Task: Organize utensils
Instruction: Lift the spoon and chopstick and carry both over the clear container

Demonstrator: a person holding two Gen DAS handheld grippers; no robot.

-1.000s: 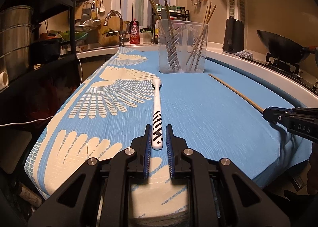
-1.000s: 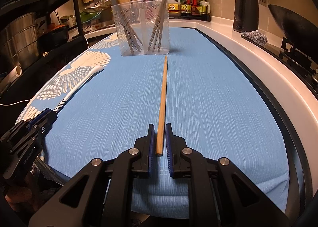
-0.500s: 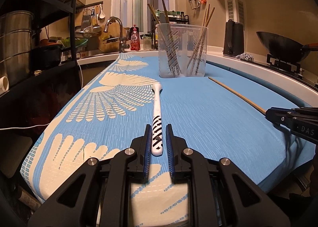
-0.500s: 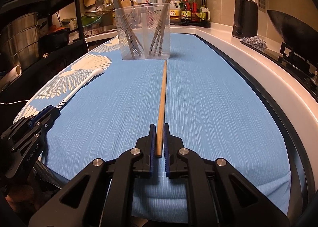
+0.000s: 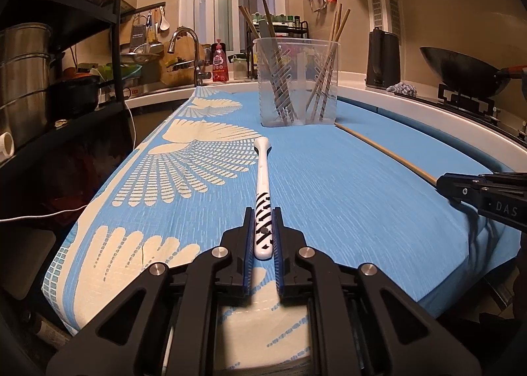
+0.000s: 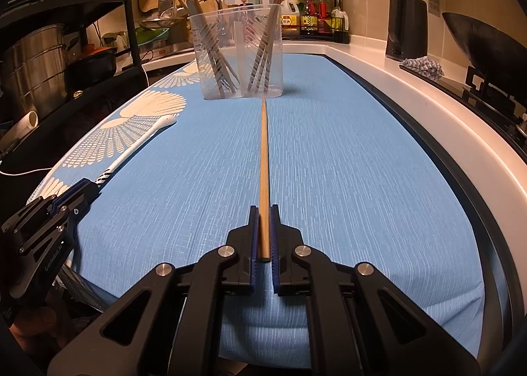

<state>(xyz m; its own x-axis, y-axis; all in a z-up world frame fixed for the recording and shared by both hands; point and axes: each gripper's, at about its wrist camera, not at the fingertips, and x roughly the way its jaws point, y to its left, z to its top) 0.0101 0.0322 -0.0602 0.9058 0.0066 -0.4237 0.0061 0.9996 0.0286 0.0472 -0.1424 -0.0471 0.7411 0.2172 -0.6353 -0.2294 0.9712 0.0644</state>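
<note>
A white spoon (image 5: 263,172) with a black-striped handle lies on the blue cloth (image 5: 346,198), bowl end pointing away. My left gripper (image 5: 263,211) is closing on the striped handle, its blue pads against both sides. A long wooden chopstick (image 6: 263,152) lies straight ahead in the right wrist view, and my right gripper (image 6: 263,208) is shut on its near end. A clear plastic holder (image 6: 242,53) stands beyond both, with several chopsticks and utensils leaning in its two halves. The left gripper (image 6: 89,186) and spoon (image 6: 138,148) show at left in the right wrist view.
A black shelf rack (image 5: 66,86) with steel pots stands along the left edge. A sink faucet (image 5: 187,43) and a soap bottle are behind the cloth. On the right are a black kettle (image 5: 383,60), a wok (image 5: 461,73) on the stove and a white counter rim (image 6: 428,102).
The right gripper's jaws have closed onto the chopstick's near end. The left gripper's jaws have narrowed onto the spoon handle. Neither hand has shifted.
</note>
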